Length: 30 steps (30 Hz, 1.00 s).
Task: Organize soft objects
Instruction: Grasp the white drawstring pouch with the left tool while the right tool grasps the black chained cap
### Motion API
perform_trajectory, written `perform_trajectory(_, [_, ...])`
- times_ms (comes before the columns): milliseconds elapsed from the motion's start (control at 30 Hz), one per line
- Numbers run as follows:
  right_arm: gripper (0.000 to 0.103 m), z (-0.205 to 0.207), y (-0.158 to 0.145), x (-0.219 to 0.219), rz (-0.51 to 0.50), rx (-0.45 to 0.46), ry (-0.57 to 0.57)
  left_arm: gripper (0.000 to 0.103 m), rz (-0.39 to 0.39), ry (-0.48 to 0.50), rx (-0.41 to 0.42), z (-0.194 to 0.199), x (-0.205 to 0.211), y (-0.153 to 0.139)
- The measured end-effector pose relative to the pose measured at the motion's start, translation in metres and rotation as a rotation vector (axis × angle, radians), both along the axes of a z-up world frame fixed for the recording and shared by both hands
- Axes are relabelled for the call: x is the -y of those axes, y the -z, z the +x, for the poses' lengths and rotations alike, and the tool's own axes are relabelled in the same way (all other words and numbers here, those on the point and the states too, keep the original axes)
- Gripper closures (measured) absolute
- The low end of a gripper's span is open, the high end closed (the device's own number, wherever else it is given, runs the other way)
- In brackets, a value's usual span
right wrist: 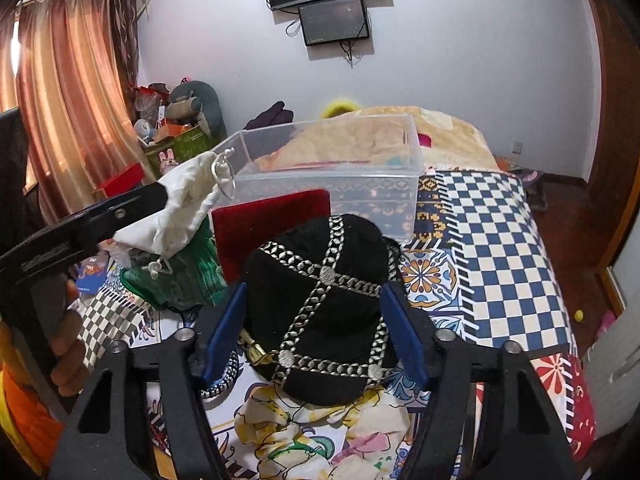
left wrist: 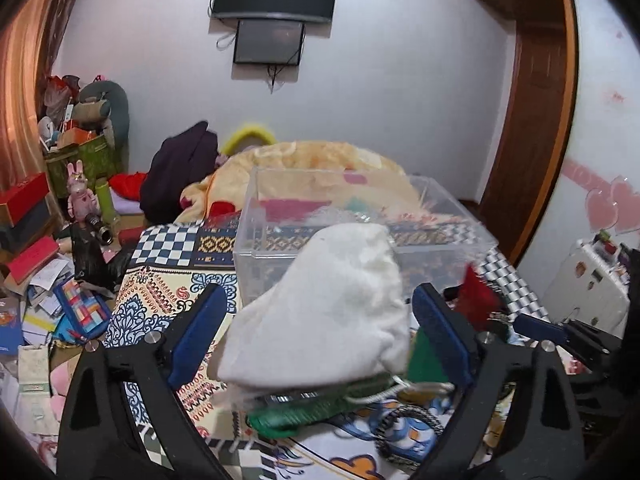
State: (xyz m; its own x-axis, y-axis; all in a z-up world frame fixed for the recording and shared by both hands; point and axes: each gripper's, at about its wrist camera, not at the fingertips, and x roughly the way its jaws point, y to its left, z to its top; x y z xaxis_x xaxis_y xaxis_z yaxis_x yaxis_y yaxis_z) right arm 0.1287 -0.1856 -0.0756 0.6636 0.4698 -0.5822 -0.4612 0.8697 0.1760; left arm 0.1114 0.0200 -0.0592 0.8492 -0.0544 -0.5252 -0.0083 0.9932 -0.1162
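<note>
A white drawstring pouch (left wrist: 328, 312) hangs between the spread fingers of my left gripper (left wrist: 320, 320), lifted above the bed. In the right wrist view the pouch (right wrist: 180, 208) sits at the left gripper's tip, so it looks held there. A clear plastic bin (left wrist: 352, 224) stands just beyond it on the bed. My right gripper (right wrist: 316, 332) has its blue pads on both sides of a black pouch with silver chain embroidery (right wrist: 320, 304). A green mesh bag (right wrist: 192, 276) and a dark red velvet piece (right wrist: 268, 224) lie behind it.
The patterned bedspread (right wrist: 500, 248) covers the bed, and a floral cloth (right wrist: 316, 432) lies under the right gripper. A yellow blanket (left wrist: 320, 160) is heaped behind the bin. Boxes, toys and papers (left wrist: 60, 220) clutter the floor at left. A wooden door (left wrist: 532, 120) stands at right.
</note>
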Motion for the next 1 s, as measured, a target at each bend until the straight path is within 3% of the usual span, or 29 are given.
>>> perform_trajectory(133, [0.061,0.009,0.007,0.000,-0.007,-0.050,0.002,0.008,-0.042,0.028,-0.074,0.017,-0.006,0.014])
perform_trajectory(233, [0.065,0.011,0.011,0.004,0.010,-0.071,0.003,0.016,-0.047,0.036,-0.093,0.022,-0.008,0.021])
perform_trajectory(367, [0.074,0.011,0.011,0.008,0.020,-0.078,0.004,0.038,-0.039,0.046,-0.092,0.019,-0.003,0.025])
perform_trajectory(467, [0.077,0.009,0.009,0.008,0.017,-0.071,0.004,0.045,-0.021,0.024,-0.087,0.015,0.002,0.026])
perform_trajectory(567, [0.082,0.006,0.007,0.008,0.017,-0.063,0.008,0.066,-0.041,0.016,-0.090,0.013,0.002,0.024])
perform_trajectory(633, [0.085,0.006,0.005,0.011,0.022,-0.057,0.018,0.074,-0.056,0.015,-0.081,0.009,0.000,0.021])
perform_trajectory(833, [0.086,0.000,-0.010,0.017,0.063,-0.035,0.023,0.079,-0.053,0.021,-0.063,-0.001,0.000,0.012])
perform_trajectory(1000, [0.087,-0.009,-0.029,0.015,0.072,0.035,0.002,0.081,-0.069,0.037,-0.031,-0.009,0.001,0.001])
